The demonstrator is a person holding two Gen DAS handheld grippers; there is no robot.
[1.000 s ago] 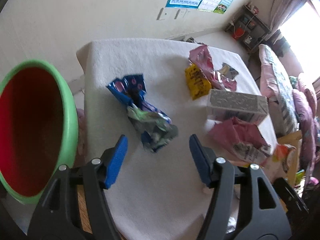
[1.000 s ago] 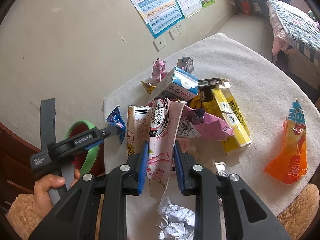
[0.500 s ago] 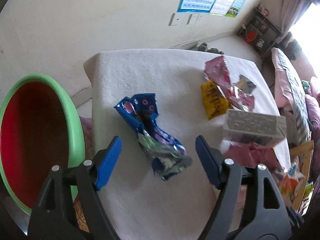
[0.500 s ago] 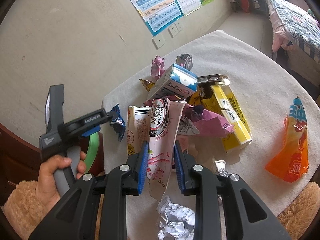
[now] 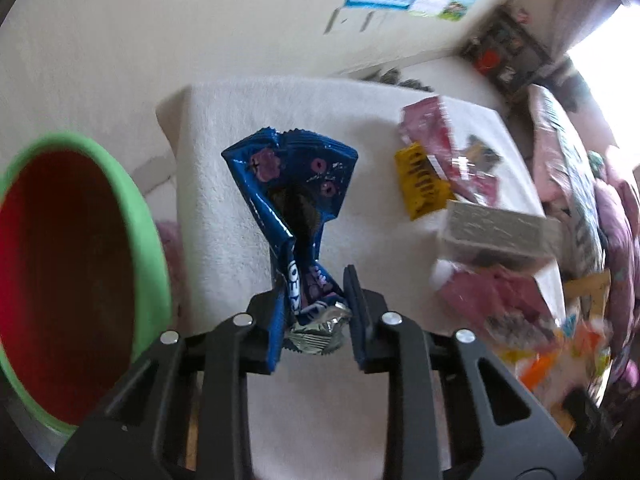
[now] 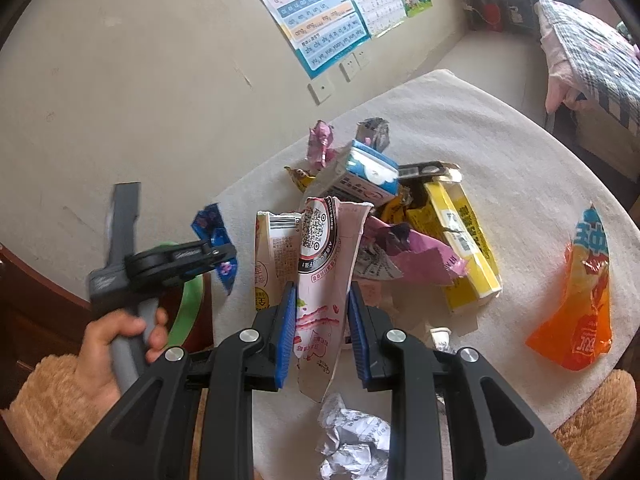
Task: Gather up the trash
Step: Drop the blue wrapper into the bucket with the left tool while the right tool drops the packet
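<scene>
At the far left we see the bin (image 5: 80, 280), red inside with a green rim, its mouth just beside the left edge of the surface (image 5: 224, 248).

Next comes the blue wrapper (image 5: 292, 200), which we judge to be nearly weightless, crinkly foil-lined film. It should be soft enough to crush and slick enough to slide out of a loose hold. Its lower, twisted end is where we take it, since the bunched film there gives the pads something thick to bite. The wide open top would only fold away. That twisted end sits between the blue pads of our left gripper (image 5: 314, 312), and the jaws are closing on it. The pads already touch it on both sides. Our left hand (image 6: 120, 344) wraps the handle at the near left, pointing the tool steeply down at the near left part of the surface.

Further right, our right gripper (image 6: 322, 320) is clenched on the pink pouch (image 6: 328, 264), gripping its narrow lower part while the printed top fans out above. We judge it light and floppy too, though a little stiffer than the wrapper. This tool also tilts down, near the heap.

Right of that lie a milk carton (image 6: 360, 180), a yellow box (image 6: 460, 240) and, well apart at the far right, an orange bag (image 6: 576, 304).
</scene>
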